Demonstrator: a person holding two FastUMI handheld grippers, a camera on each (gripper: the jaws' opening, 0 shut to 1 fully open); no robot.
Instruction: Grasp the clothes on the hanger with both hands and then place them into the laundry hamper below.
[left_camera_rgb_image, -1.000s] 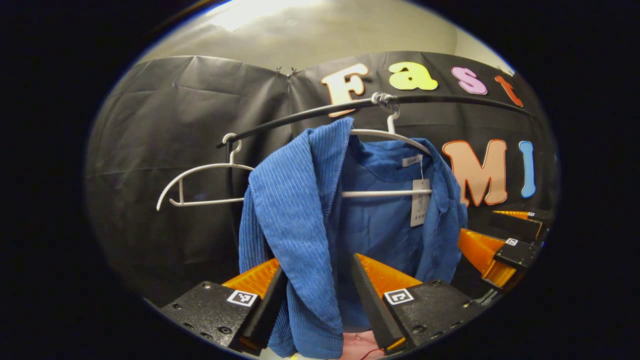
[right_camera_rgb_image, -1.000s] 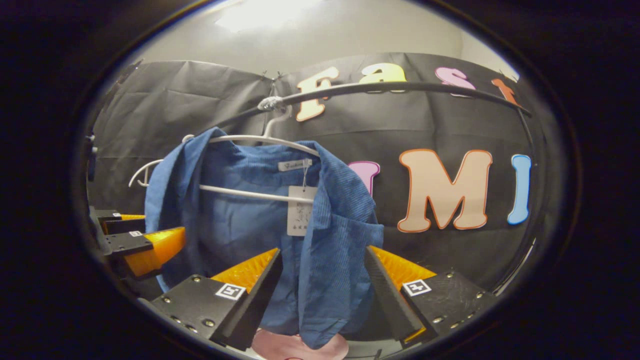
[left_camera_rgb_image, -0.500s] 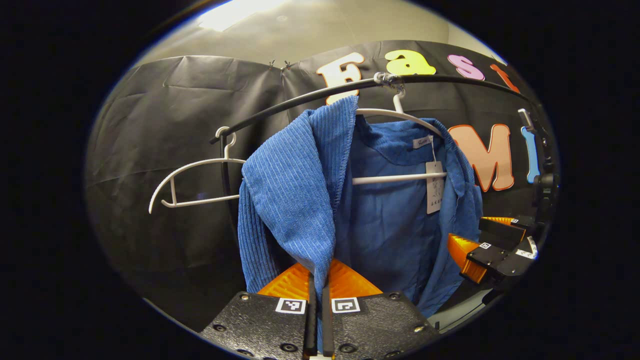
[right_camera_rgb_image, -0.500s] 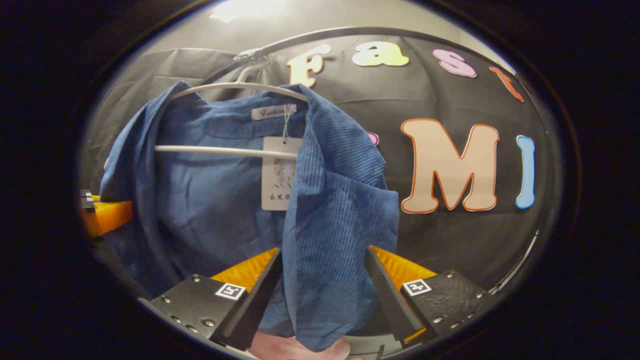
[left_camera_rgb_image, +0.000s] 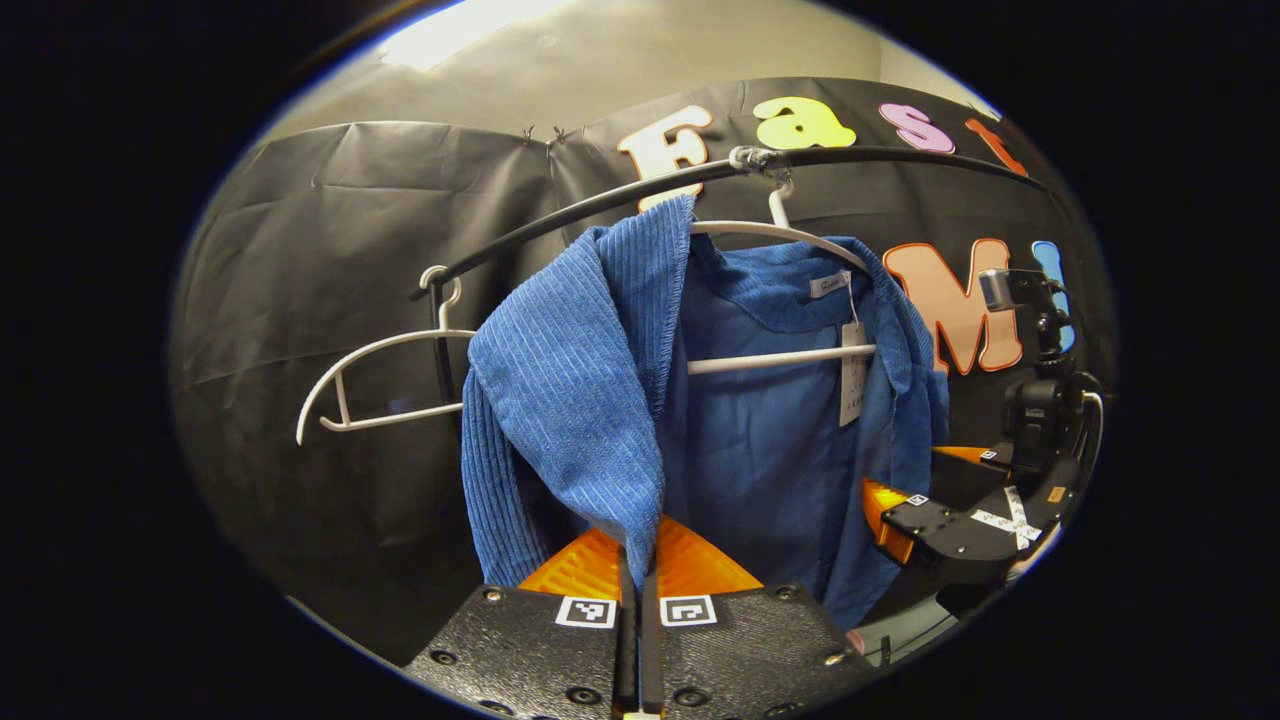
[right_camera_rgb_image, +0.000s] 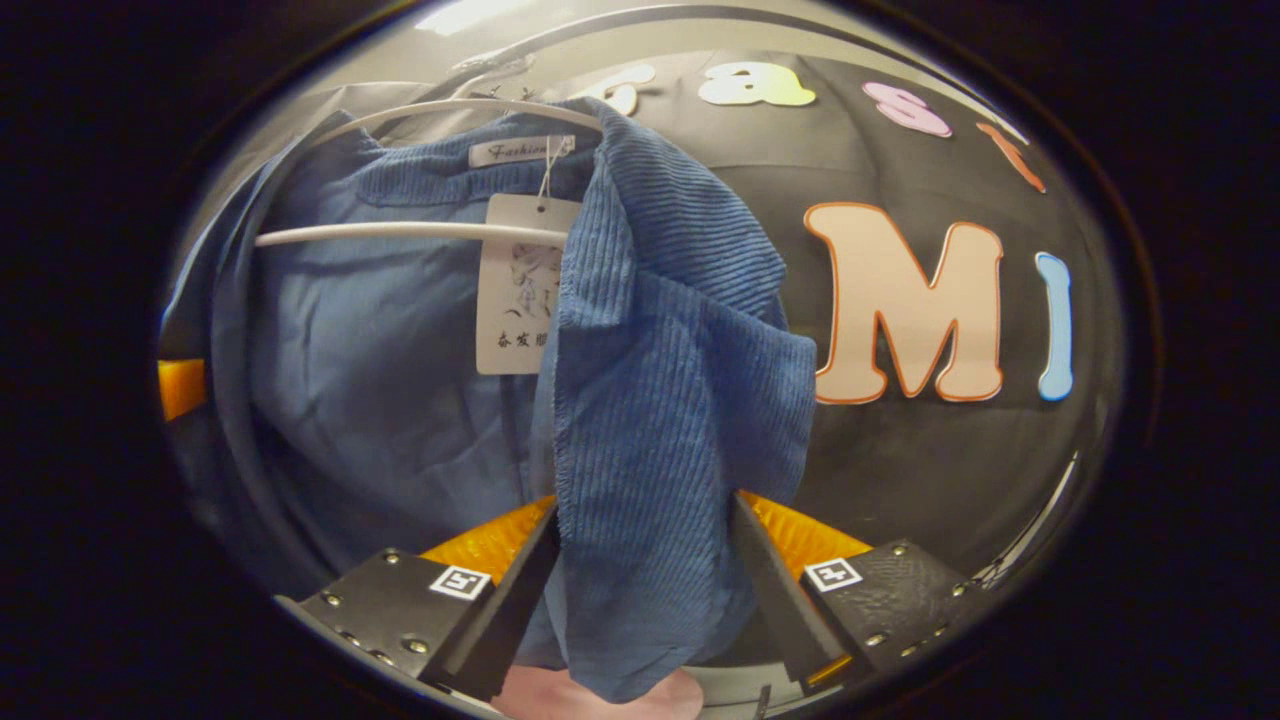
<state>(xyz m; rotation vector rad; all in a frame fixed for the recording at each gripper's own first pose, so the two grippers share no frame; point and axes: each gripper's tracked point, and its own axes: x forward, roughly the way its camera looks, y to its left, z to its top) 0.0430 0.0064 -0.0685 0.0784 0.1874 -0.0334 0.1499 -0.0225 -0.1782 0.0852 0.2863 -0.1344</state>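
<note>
the blue shirt (left_camera_rgb_image: 590, 400) hangs on a white hanger (left_camera_rgb_image: 790, 232), and the hanger hooks on a black rail (left_camera_rgb_image: 600, 205) high up. in the left gripper view the left gripper (left_camera_rgb_image: 637, 580) is pressed together, pinching the low edge of the shirt's front flap between its two fingers. to the side of the shirt a bare white hanger (left_camera_rgb_image: 370, 375) hangs on the rail near its end, with dark cloth wall behind it and open room around it. the right gripper (left_camera_rgb_image: 905, 510) shows at the far edge of the shirt, partly behind the cloth.

in the right gripper view the right gripper (right_camera_rgb_image: 640, 590) is spread wide, and the other front flap of the shirt (right_camera_rgb_image: 660, 400) hangs down between its fingers. i cannot tell if the cloth touches them. a paper tag (right_camera_rgb_image: 520, 300) hangs inside the shirt. something pink (right_camera_rgb_image: 600, 695) peeks out below the shirt, cut off and hard to make out.
</note>
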